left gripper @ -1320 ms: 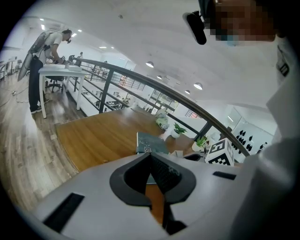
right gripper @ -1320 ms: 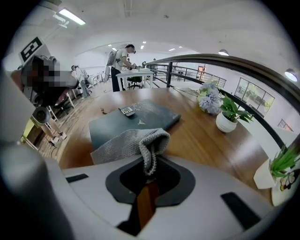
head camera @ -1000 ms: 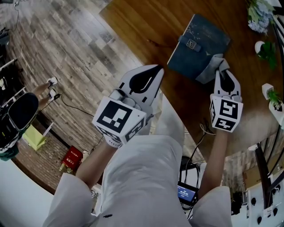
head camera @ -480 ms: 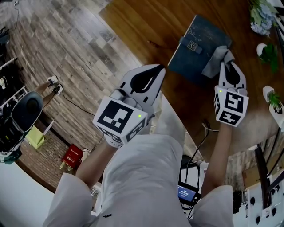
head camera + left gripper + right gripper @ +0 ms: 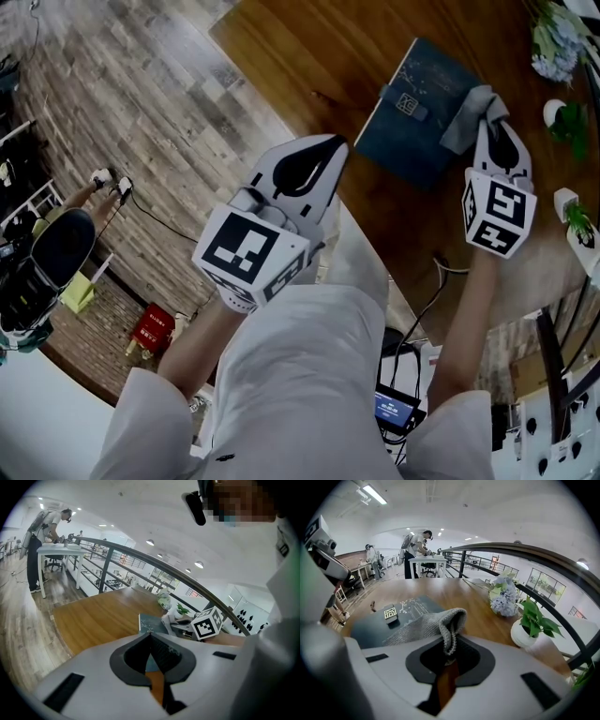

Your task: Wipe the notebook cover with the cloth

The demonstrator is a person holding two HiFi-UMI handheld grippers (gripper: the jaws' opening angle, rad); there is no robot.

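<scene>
A dark blue notebook (image 5: 417,112) with a clasp lies on the round wooden table (image 5: 319,56). It also shows in the right gripper view as the notebook (image 5: 375,623) and in the left gripper view as the notebook (image 5: 150,622). My right gripper (image 5: 489,117) is shut on a grey cloth (image 5: 466,119), which drapes over the notebook's right edge. Seen from the right gripper, the cloth (image 5: 426,625) is pinched between the jaws of that gripper (image 5: 449,649). My left gripper (image 5: 330,145) is shut and empty, held over the table's near edge, clear of the notebook.
A bunch of pale flowers (image 5: 553,42) and small potted plants (image 5: 567,108) stand at the table's right side, close to the right gripper. A dark railing (image 5: 520,555) runs behind. Wood floor (image 5: 141,103) lies left of the table. People work at a far desk (image 5: 426,559).
My right gripper has slid the cloth away from me along the notebook's right edge. The left gripper has stayed in place.
</scene>
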